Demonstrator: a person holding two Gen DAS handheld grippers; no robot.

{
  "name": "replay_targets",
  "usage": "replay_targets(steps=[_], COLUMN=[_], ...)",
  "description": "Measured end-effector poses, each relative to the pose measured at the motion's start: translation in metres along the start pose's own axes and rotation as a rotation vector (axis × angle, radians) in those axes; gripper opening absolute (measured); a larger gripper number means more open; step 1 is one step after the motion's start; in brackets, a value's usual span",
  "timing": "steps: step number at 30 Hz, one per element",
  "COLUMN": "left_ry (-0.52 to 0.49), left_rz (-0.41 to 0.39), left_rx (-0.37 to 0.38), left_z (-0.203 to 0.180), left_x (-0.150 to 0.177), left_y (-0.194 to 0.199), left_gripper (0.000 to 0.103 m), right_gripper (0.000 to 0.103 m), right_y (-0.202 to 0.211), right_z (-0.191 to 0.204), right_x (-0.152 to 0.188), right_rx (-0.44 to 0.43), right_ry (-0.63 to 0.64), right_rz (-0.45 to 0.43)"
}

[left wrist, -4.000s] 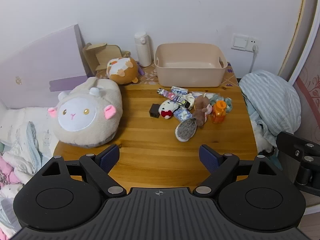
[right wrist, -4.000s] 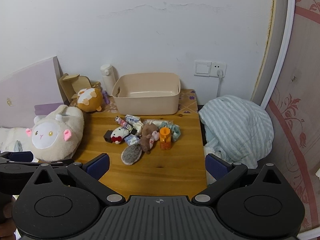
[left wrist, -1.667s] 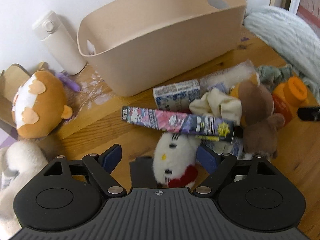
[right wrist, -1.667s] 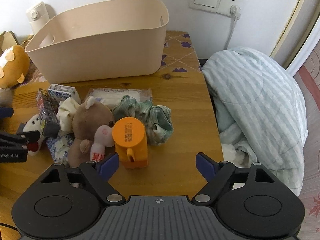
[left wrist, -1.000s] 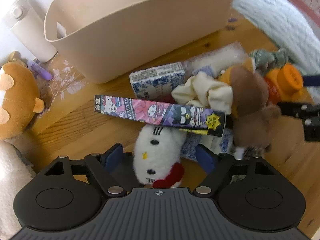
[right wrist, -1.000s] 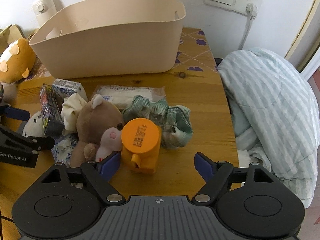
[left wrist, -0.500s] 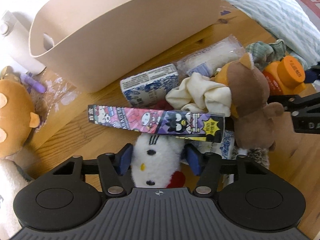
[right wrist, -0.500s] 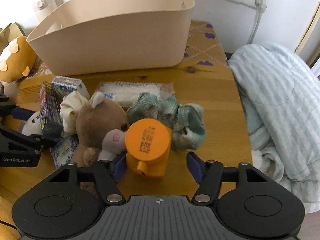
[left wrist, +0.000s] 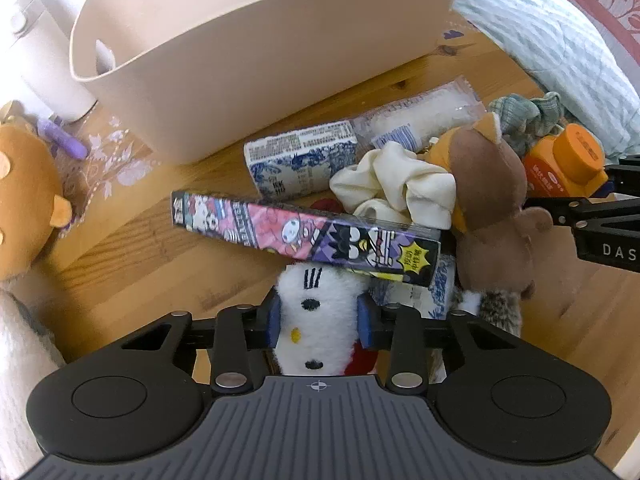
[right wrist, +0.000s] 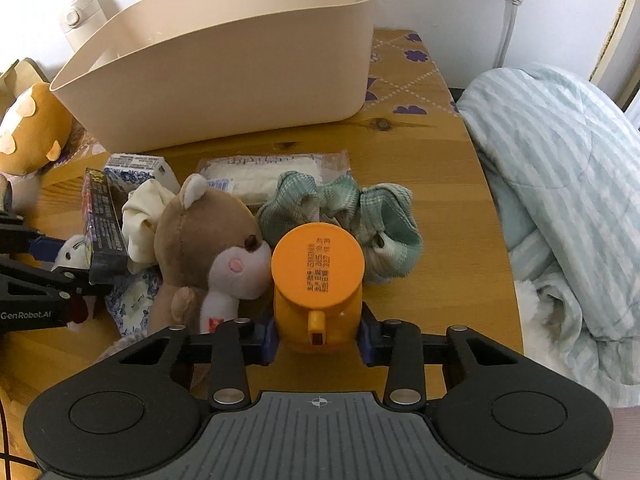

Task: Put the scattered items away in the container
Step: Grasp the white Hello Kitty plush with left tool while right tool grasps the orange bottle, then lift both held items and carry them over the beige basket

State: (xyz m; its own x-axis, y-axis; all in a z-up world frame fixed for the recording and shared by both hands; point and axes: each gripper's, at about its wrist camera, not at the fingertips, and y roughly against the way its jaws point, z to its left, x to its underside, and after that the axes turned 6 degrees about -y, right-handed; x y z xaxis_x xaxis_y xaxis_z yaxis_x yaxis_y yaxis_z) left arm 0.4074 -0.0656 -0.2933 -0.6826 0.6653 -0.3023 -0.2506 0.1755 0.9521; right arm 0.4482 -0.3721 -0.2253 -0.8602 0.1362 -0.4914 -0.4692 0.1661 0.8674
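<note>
Left wrist view: left gripper [left wrist: 319, 316] pointed steeply down at the clutter on the wooden table [left wrist: 132, 240]. Jaws narrowed and closing, blue pads set against both sides of the white cat plush [left wrist: 316, 320], which fills the gap between them. Head of the plush tucked under the long cartoon-printed box [left wrist: 308, 236]. Just behind the box: blue-and-white carton [left wrist: 300, 164], cream scrunchie [left wrist: 400, 192], clear packet of white pads [left wrist: 416, 116]. Brown bear plush [left wrist: 496, 208] to the right, touching the scrunchie. Beige container [left wrist: 260, 48] upright at the back of the table, interior mostly hidden from this angle. White bottle [left wrist: 36, 52] and orange-and-white plush [left wrist: 24, 196] at the far left.

Right wrist view: right gripper [right wrist: 319, 334] also angled down. Jaws narrowed and closing, blue pads touching the lower body of the orange bottle [right wrist: 318, 280] on both sides; bottle upright on the table, cap facing the lens. Bear plush touching the bottle on the left; green scrunchie [right wrist: 352, 212] just behind it. Container interior visible here with no items seen inside. Striped blanket [right wrist: 560, 184] bunched off the right edge of the table. Left gripper visible at the left edge, clamped around the white plush
</note>
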Motion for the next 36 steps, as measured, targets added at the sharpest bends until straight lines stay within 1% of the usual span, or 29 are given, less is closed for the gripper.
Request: replay_targets(steps=[9,20,26,29,36], left_ry=[0.037,0.051,0.061,0.065,0.118], left_rz=[0.003,-0.005,-0.043,-0.068,-0.128], left_rx=[0.038,0.084,0.097,0.085,0.071], left_z=[-0.005,-0.034,-0.047,-0.053,-0.051], left_x=[0.014,0.033,0.037,0.037,0.031], left_y=[0.02,0.047,0.068,0.081,0.109], left_gripper=[0.035,0.035,0.035,0.035,0.035], right_gripper=[0.035,0.035,0.035,0.035,0.035], right_y=[0.019,0.048,0.071,0.085,0.114], right_z=[0.0,-0.011,-0.02,-0.023,-0.028], right_x=[0.008,0.028,0.037,0.039,0.038], right_rx=[-0.022,-0.044,-0.051,-0.053,-0.064], right_ry=[-0.008,-0.05,-0.061,-0.059,-0.042], right_rz=[-0.014,-0.029,-0.058,-0.082,-0.132])
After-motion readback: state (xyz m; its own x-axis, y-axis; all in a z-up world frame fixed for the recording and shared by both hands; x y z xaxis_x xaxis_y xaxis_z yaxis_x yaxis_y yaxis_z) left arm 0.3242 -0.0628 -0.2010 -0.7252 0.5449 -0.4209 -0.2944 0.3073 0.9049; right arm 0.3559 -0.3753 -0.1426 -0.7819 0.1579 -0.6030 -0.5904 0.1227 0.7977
